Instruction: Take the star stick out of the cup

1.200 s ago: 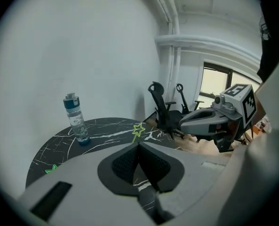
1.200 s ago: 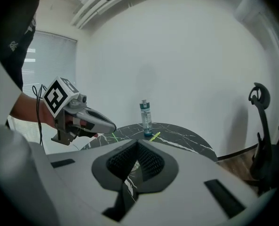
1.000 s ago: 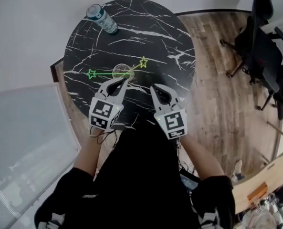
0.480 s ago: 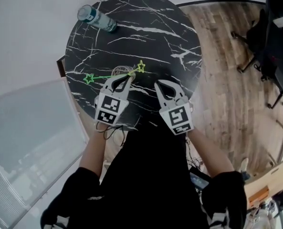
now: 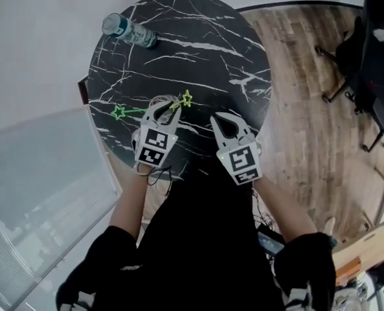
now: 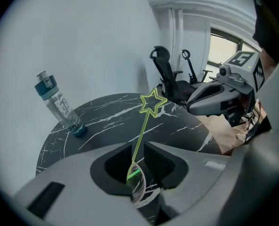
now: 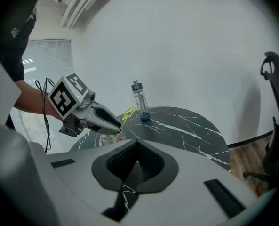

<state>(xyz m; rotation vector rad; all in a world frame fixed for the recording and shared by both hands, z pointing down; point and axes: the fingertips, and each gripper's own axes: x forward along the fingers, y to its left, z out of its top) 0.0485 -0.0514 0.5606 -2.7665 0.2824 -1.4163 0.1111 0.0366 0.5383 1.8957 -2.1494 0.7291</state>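
Note:
A clear cup [image 5: 160, 100] stands on the round black marble table [image 5: 198, 50] and holds two star sticks. The yellow-green star stick [image 5: 186, 98] leans right, and a darker green star stick [image 5: 118, 112] leans left. My left gripper [image 5: 168, 105] is over the cup's near side. In the left gripper view its jaws [image 6: 138, 147] stand a narrow gap apart, with the yellow-green stick's stem [image 6: 142, 131] running up between them and the cup rim [image 6: 138, 188] below. My right gripper [image 5: 217, 117] hovers to the right of the cup, shut and empty [image 7: 137, 142].
A clear water bottle [image 5: 128, 31] with a teal cap stands at the table's far left edge. Wooden floor and black office chairs [image 5: 373, 57] lie to the right. A pale glass panel [image 5: 43, 186] borders the table on the left.
My left gripper has moved forward over the cup until its jaws flank the yellow-green stick. The right gripper keeps its place beside it. The head view has shifted slightly.

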